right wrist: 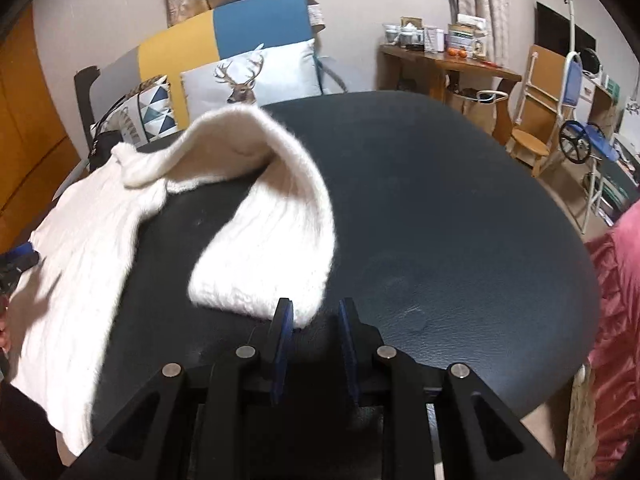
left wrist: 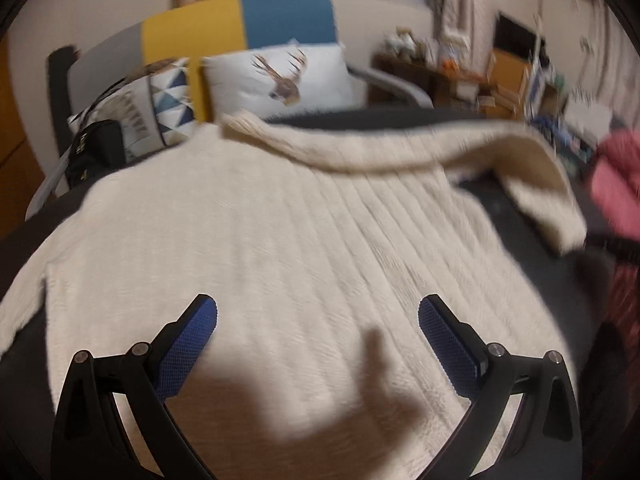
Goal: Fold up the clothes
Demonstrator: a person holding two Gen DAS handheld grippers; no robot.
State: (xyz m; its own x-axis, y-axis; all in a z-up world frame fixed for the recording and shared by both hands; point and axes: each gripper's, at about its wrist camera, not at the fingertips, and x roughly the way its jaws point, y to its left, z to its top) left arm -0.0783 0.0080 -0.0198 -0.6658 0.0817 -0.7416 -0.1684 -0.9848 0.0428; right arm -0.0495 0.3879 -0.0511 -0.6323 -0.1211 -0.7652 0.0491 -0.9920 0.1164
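Sweater [left wrist: 260,240] lies spread on the dark table [right wrist: 440,200], body left, sleeve [right wrist: 280,208] arched rightward. We judge the right gripper [right wrist: 314,320], jaws narrow, pinches its cuff to carry it. Left gripper [left wrist: 318,332] hovers, jaws wide, empty.

We found no fully legible text in either view. Far ahead and left of the right gripper [right wrist: 314,314], a patterned cushion [right wrist: 138,118] carried large dark capital letters, cut off by its folds; we could not read the word.
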